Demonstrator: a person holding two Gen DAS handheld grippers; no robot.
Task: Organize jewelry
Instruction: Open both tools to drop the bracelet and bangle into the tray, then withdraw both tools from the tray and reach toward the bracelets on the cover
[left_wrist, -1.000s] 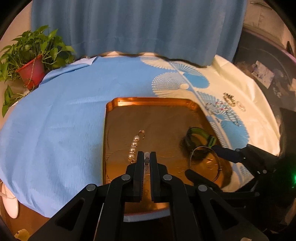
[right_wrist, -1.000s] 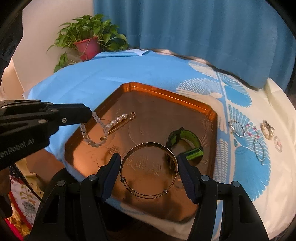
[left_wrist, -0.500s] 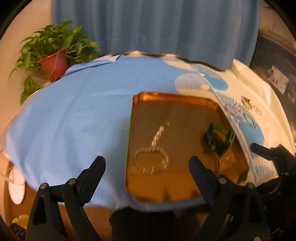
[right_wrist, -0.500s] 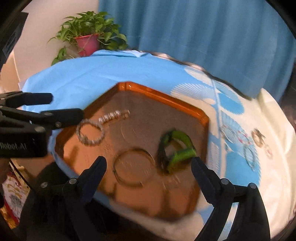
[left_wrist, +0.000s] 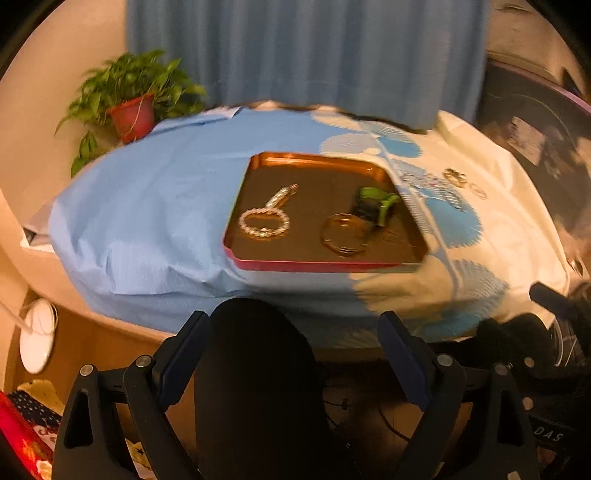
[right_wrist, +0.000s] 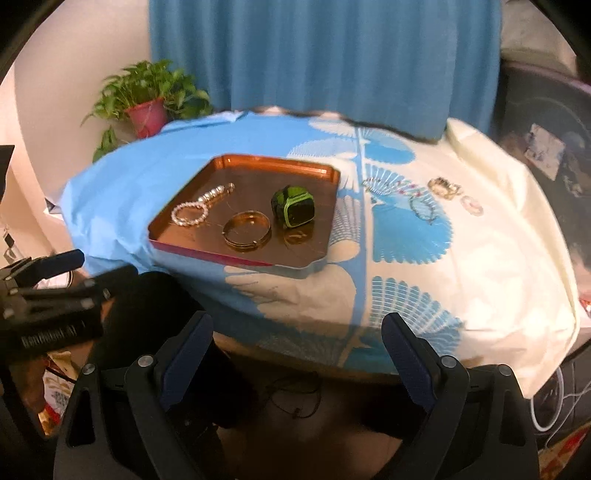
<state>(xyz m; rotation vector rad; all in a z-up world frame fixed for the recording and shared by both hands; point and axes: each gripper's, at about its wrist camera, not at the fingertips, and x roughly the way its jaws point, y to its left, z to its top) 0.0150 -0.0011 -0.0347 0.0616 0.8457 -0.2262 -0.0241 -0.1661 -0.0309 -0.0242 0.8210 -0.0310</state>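
1. We hold the left gripper off the near edge of the table, its jaws spread wide and released, with nothing between them.
2. Our right gripper hangs likewise off the near edge, jaws released and empty.
3. In the right wrist view the left gripper shows at the left, near and below the table edge.
4. The copper tray sits on the blue half of the tablecloth, left of the cream half.
5. Inside the tray, at its left, lies the pearl bracelet, a closed loop, with the pearl pin just beyond it, touching or nearly so.
6. The gold bangle lies flat near the tray's near middle.
7. The green-and-black watch stands just right of the bangle, toward the far right of the tray.
8. Outside the tray, on the fan-patterned cloth to the right, we see several loose pieces: a silver bracelet, a dark thin bracelet, a gold chunky bracelet and a small pale ring.
9. A potted plant stands at the far left, before the blue curtain.
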